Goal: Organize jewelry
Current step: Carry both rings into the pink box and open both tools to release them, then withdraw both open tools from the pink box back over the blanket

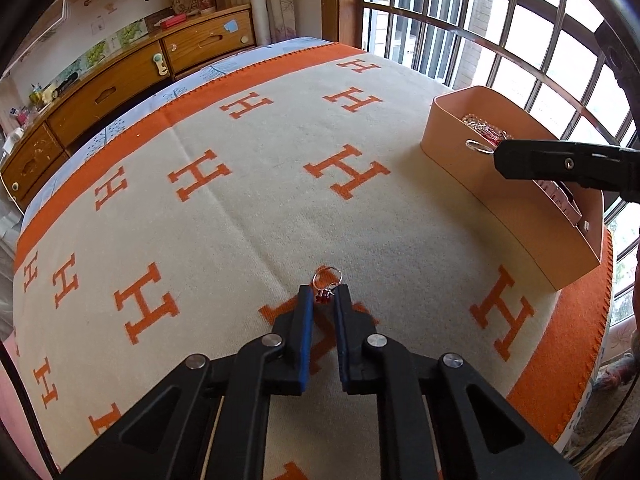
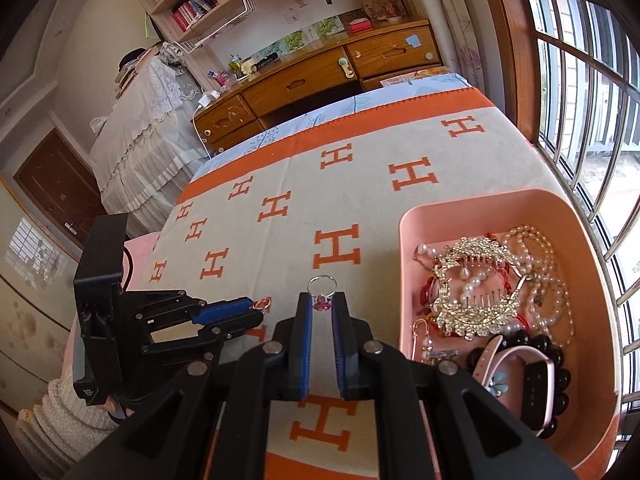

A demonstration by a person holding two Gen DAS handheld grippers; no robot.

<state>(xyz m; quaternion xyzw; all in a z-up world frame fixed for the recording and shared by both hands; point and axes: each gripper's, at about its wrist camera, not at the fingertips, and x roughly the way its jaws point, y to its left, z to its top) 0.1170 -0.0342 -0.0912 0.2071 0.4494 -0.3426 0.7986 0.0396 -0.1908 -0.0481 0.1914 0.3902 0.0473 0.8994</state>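
Observation:
My left gripper (image 1: 323,295) is shut on a rose-gold ring with a red stone (image 1: 325,282), just above the H-patterned blanket (image 1: 240,216). In the right wrist view the left gripper (image 2: 256,309) shows at left with that ring (image 2: 264,304) at its tips. My right gripper (image 2: 322,302) is shut on a silver ring with a pink stone (image 2: 322,290), held above the blanket left of the pink tray (image 2: 480,204). In the left wrist view the right gripper (image 1: 496,152) holds the silver ring (image 1: 478,147) over the tray's rim (image 1: 472,168).
The pink tray holds a rhinestone hair comb (image 2: 472,292), pearl strands (image 2: 536,264), a black bead bracelet (image 2: 556,364) and a pink watch (image 2: 520,376). A barred window (image 2: 580,100) lies right of the bed. A wooden dresser (image 2: 320,76) stands beyond.

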